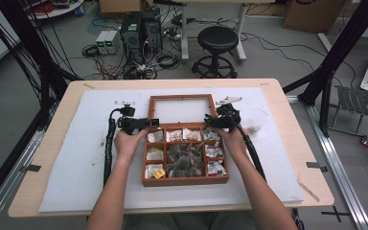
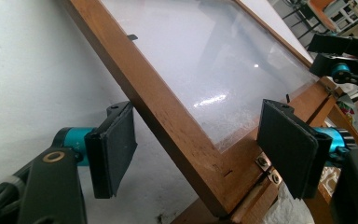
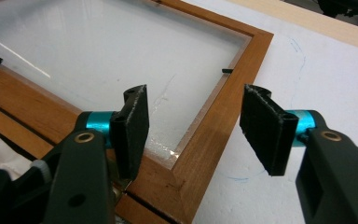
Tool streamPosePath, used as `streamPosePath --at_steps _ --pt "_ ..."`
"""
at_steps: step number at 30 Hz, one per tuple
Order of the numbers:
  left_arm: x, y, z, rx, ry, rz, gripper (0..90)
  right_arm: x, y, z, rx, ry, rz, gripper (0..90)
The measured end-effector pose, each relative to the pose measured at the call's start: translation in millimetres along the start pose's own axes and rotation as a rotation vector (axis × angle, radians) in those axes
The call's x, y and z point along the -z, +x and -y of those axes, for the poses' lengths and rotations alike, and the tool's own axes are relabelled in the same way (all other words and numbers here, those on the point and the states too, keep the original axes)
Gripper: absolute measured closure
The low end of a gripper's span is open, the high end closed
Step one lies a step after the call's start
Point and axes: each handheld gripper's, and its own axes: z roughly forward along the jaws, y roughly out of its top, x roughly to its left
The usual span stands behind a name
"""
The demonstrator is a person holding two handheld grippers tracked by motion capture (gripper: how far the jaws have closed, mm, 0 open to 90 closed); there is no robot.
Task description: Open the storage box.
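Note:
A wooden compartment box (image 1: 186, 181) lies mid-table, its glass-paned lid (image 1: 182, 97) folded back flat behind it. Paper-wrapped packets and dark pieces fill the compartments. At the lid's left hinge corner, my left gripper (image 1: 151, 123) is open. In the left gripper view (image 2: 198, 126) its jaws straddle the wooden lid frame (image 2: 168, 116) without pressing on it. My right gripper (image 1: 210, 122) is at the right hinge corner, also open. The right gripper view (image 3: 193, 119) has the lid's corner (image 3: 200, 154) between the jaws, with a gap on each side.
A white mat (image 1: 76, 153) covers the wooden table. A clear plastic cup (image 1: 257, 118) stands just right of the lid. Beyond the far edge are a black stool (image 1: 216, 48), computers and cables on the floor. Black frame posts stand at both sides.

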Motion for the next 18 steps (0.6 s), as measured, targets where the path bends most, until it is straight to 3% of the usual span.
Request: streamPosePath --at_steps 3,5,7,8,11,12,14,18 --pt "6.2 -0.4 -1.5 -0.027 -0.001 -0.048 25.9 4.6 -0.1 -0.7 0.004 -0.012 0.001 41.7" --pt "8.9 0.2 -1.8 -0.035 0.003 -0.059 25.8 6.5 0.0 -1.0 0.008 -0.018 0.004 41.1" --pt "18.2 -2.0 -2.7 -0.064 -0.003 -0.107 25.3 11.7 0.5 -1.7 0.010 -0.026 0.003 39.7" --pt "18.2 -2.0 -2.7 -0.064 -0.003 -0.107 25.3 11.7 0.5 -1.7 0.010 -0.026 0.003 39.7" --pt "34.4 -15.0 -6.7 -0.138 -0.067 -0.146 25.3 22.5 3.0 -1.8 0.018 -0.050 0.012 37.5" --pt "34.4 -15.0 -6.7 -0.138 -0.067 -0.146 25.3 22.5 3.0 -1.8 0.018 -0.050 0.012 37.5" --pt "47.2 -32.3 -7.8 -0.228 -0.105 -0.194 25.3 33.4 5.7 0.1 0.014 -0.074 0.006 35.9" --pt "61.9 -52.5 1.7 -0.319 -0.180 -0.208 25.3 48.7 11.4 5.1 0.021 -0.100 -0.017 35.0"
